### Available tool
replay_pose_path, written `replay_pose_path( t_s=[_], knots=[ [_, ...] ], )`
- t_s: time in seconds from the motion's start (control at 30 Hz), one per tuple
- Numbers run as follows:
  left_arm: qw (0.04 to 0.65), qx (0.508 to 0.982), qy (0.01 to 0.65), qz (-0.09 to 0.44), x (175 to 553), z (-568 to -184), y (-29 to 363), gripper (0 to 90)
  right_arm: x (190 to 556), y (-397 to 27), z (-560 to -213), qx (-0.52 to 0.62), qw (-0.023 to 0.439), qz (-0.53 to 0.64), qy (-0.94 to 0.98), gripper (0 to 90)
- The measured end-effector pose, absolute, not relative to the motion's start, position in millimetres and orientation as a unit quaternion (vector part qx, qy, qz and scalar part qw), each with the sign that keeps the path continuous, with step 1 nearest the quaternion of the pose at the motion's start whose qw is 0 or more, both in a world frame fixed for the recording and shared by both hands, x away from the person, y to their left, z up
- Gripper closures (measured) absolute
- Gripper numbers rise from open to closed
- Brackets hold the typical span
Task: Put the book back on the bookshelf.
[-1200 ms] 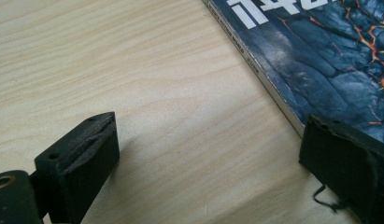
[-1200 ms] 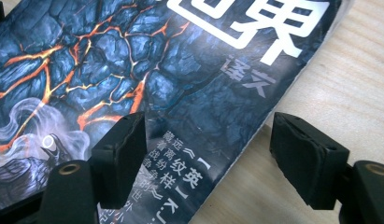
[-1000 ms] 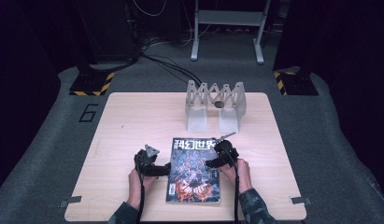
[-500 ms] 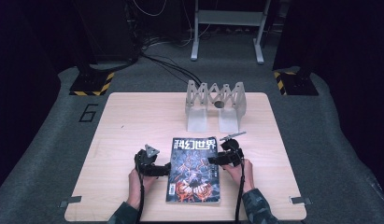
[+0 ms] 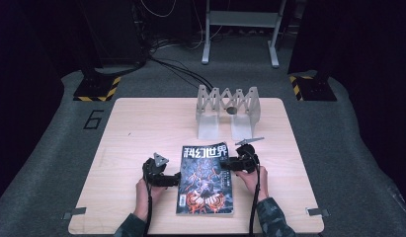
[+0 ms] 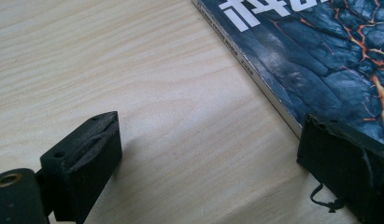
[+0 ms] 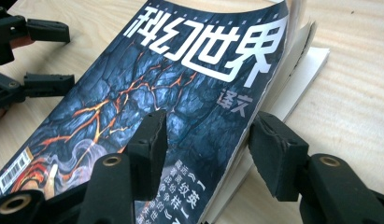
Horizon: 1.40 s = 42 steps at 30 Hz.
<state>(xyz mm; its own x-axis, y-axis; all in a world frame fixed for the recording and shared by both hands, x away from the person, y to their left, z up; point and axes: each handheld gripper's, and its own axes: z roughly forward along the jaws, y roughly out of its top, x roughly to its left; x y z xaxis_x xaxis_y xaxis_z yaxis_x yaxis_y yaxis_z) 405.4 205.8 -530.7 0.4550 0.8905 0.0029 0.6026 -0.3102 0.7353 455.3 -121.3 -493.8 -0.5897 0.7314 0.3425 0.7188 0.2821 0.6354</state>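
Seen from the high view, a magazine [image 5: 205,178] lies flat on the near half of the wooden counter [image 5: 136,123], its long axis running away from the person and its title at the far end. The left claw [image 5: 175,179] sits just beside the magazine's left edge, about midway along it, and the right claw [image 5: 228,165] meets the right edge nearer the title end. So the book lies between the two claws, each hand reaching inward across its short width. A grey zigzag rack [image 5: 227,111] stands well apart at the far side of the counter.

Along the left gripper view, the left claw [image 6: 206,161] is spread wide and holds nothing. One jaw rests over bare wood and the other reaches the spine edge of the magazine [image 6: 320,51], which lies to that side, its edge running diagonally away.

Along the right gripper view, the right claw [image 7: 206,140] is released, its jaws standing either side of the magazine's [image 7: 180,88] open page edge: one jaw above the cover, the other outside and lower, by the fanned pages. The cover curls up off the pages at the far corner. By my judgement the right claw is the better placed to close on the cover, while the left steadies the spine side.
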Motion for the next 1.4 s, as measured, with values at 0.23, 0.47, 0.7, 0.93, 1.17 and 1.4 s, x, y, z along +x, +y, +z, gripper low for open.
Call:
replay_pose_path(
  t_s=[0.23, 0.47, 0.7, 0.93, 1.17, 1.4],
  knots=[
    [0.342, 0.784, 0.474, 0.210, 405.3, -530.6, 205.7, 6.1, 469.4, -117.6, -495.7, 0.453, 0.014, 0.386, 0.804, 47.9],
    [0.342, 0.784, 0.473, 0.210, 405.4, -530.7, 205.7, 6.1, 467.8, -122.6, -493.1, 0.459, -0.005, 0.410, 0.788, 50.9],
    [0.343, 0.785, 0.472, 0.209, 405.6, -530.7, 205.9, 6.1, 471.0, -116.3, -485.9, 0.448, -0.001, 0.417, 0.791, 52.0],
    [0.343, 0.785, 0.471, 0.209, 405.6, -530.6, 206.1, 6.3, 486.3, -106.6, -488.3, 0.442, 0.007, 0.405, 0.801, 53.1],
    [0.343, 0.786, 0.470, 0.208, 405.7, -530.6, 206.2, 6.3, 502.8, -93.8, -491.7, 0.434, 0.014, 0.385, 0.814, 56.8],
    [0.343, 0.786, 0.470, 0.208, 405.7, -530.6, 206.2, 6.4, 511.1, -90.7, -494.8, 0.439, 0.016, 0.384, 0.812, 66.4]
  ],
)
